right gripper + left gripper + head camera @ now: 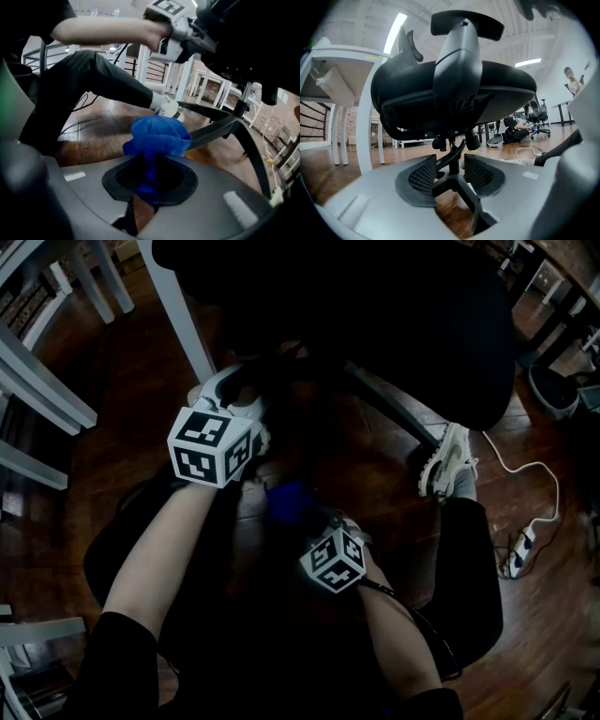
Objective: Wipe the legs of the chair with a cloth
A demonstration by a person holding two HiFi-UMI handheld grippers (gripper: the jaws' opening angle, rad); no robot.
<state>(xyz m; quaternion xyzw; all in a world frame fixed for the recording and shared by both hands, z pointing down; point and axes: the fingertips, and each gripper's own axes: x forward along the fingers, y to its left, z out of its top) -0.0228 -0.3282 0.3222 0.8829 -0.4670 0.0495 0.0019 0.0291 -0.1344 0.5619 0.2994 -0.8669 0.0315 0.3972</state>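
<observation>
Nearest the person, two bare forearms reach down over the wooden floor [84, 474], each carrying one gripper with one black-and-white marker cube, two cubes in all. The right gripper [150, 176] sits lower and closer, angled downward, and its jaws are pinched on the one blue cloth [157, 133]. The cloth is squeezed thin between the pads and bunches out in a ruffled ball beyond the tips. That ball lies right at a dark chair leg [213, 131]; whether it touches the leg cannot be told. Just beyond and to the left, the left gripper [450, 171] points level with its jaws spread. Nothing is pressed between the pads, and through the gap show the central column and hub of the one black office chair [459, 84], with one leg running toward the camera beneath the right-hand jaw. Three legs of the base can be made out in the right gripper view, fanning from the hub. The dark seat hangs over both grippers. To the right of the base one white sneaker [448, 460] rests on the floor, and past it lie one power strip [518, 551] and one white cable [539, 479]. To the left stands a white table [342, 54]. Far across the room are more office chairs [536, 115], too small to count, one standing person [572, 79] and two ceiling light strips.
</observation>
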